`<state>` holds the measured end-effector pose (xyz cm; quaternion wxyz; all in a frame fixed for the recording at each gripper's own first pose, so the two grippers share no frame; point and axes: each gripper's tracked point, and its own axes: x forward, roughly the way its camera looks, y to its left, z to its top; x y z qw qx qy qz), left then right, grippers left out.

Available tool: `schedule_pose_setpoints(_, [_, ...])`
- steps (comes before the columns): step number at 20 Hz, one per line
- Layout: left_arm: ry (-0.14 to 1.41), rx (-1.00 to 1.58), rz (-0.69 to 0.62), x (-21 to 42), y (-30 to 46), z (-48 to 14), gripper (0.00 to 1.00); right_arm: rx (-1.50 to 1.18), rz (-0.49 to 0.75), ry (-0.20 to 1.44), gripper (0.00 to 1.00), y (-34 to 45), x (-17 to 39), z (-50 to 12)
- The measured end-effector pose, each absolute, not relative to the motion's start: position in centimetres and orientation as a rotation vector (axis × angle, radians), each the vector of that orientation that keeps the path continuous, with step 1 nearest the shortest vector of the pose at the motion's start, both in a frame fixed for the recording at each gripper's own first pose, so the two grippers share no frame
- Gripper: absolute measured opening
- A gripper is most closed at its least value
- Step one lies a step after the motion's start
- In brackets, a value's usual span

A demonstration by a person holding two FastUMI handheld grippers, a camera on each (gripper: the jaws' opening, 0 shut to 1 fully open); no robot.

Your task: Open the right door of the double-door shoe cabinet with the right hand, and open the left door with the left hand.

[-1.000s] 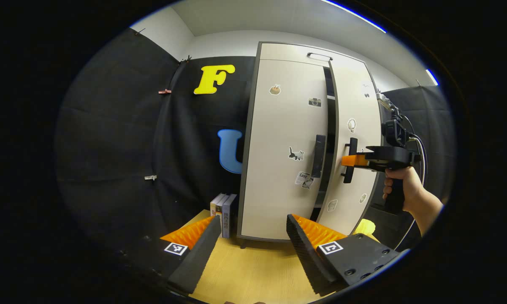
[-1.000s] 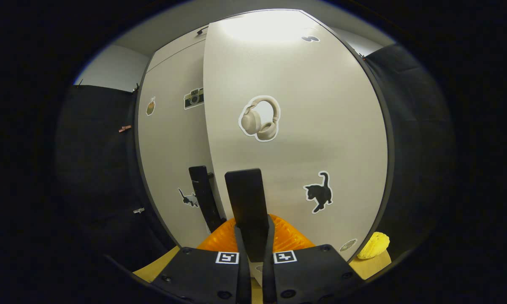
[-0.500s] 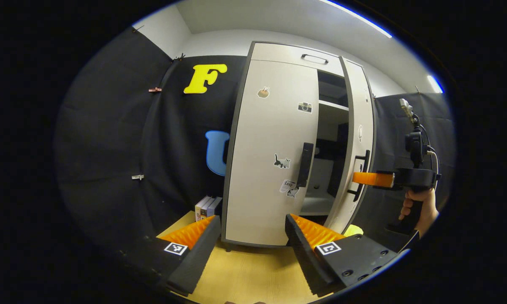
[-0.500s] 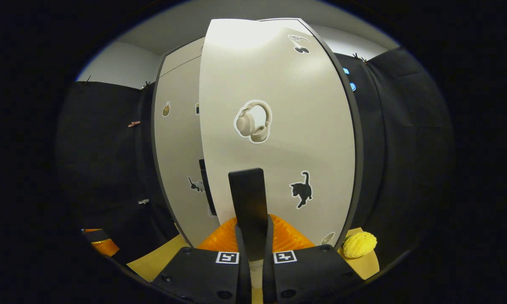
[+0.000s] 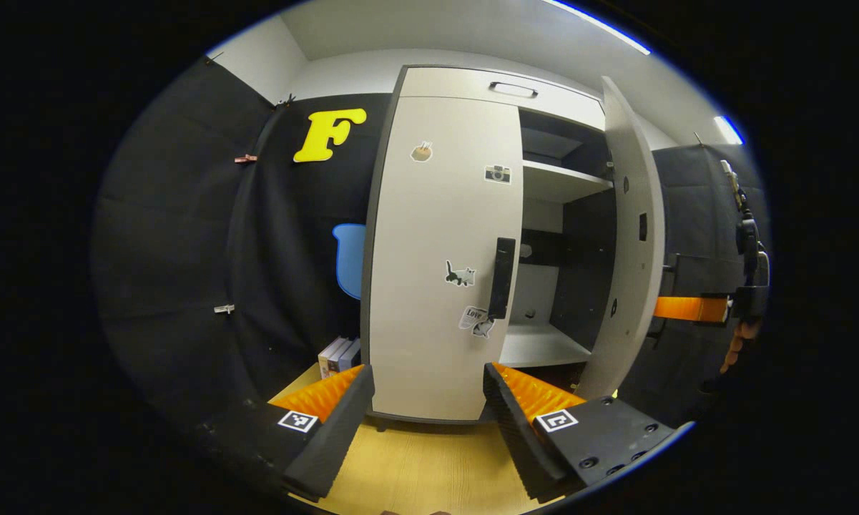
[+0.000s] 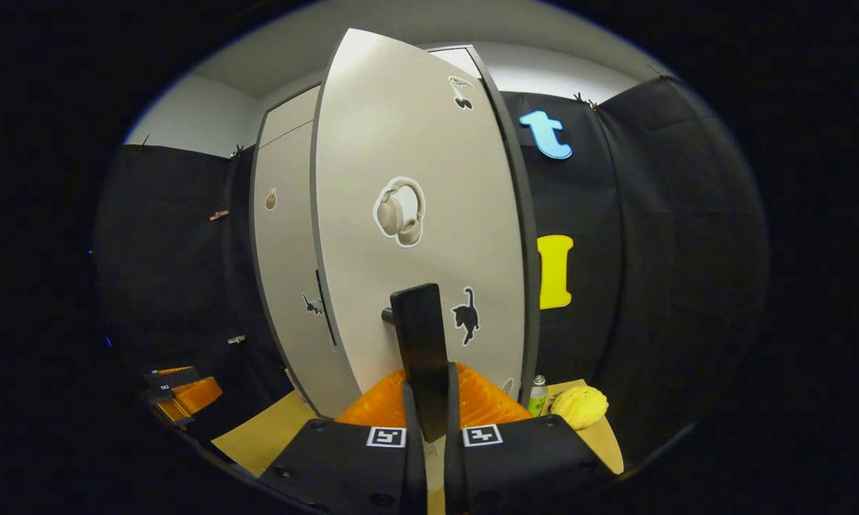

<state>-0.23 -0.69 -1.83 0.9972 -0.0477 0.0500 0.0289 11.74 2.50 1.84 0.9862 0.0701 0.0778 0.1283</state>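
The beige double-door shoe cabinet stands ahead. In the left gripper view its left door (image 5: 436,250) is closed, with a black vertical handle (image 5: 501,277) at its inner edge. The right door (image 5: 633,250) is swung wide, showing shelves (image 5: 554,187) inside. My left gripper (image 5: 425,372) is open, low in front of the left door and short of its handle. The right gripper (image 5: 679,308), held by a hand (image 5: 738,345), sits on the far side of the right door. In the right gripper view my right gripper (image 6: 429,379) is shut on the right door's handle (image 6: 420,329).
Books (image 5: 337,354) stand beside the cabinet's left foot on the wooden surface (image 5: 429,458). A yellow lumpy object (image 6: 579,405) and a small green bottle (image 6: 537,395) sit by the cabinet's right side. The left gripper (image 6: 182,393) appears low at the left of the right gripper view.
The right door has swung from slightly ajar to wide open, pulled by the right gripper, and the shelves have come into sight. The left gripper has stayed open before the left door.
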Motion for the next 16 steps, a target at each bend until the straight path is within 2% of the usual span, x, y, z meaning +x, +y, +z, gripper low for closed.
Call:
schedule_pose_setpoints(5, [0.114, -0.084, 0.024, 0.8, -3.5, -2.2, 0.92, 0.16, 0.179, 0.155, 0.13, -0.5, 11.9, 1.9])
schedule_pose_setpoints(9, [0.143, -0.08, 0.009, 1.5, -5.9, -3.2, 0.95, 0.157, 0.073, 0.147, 0.12, -4.5, 12.9, 1.8])
schedule_pose_setpoints(10, [0.146, -0.082, 0.009, 1.6, -6.6, -3.3, 0.95, 0.172, 0.098, 0.135, 0.07, -4.6, 13.2, 2.0])
schedule_pose_setpoints(11, [0.148, -0.085, 0.012, 1.7, -7.1, -3.4, 0.95, 0.211, 0.133, 0.167, 0.06, -3.9, 12.7, 1.6])
schedule_pose_setpoints(15, [0.152, -0.083, 0.047, 1.9, -9.0, -3.6, 0.95, 0.196, 0.185, 0.137, 0.1, -4.2, 13.3, 1.7])
schedule_pose_setpoints(16, [0.142, -0.086, 0.067, 1.9, -8.9, -3.5, 0.92, 0.21, 0.2, 0.135, 0.1, -4.2, 13.2, 1.6])
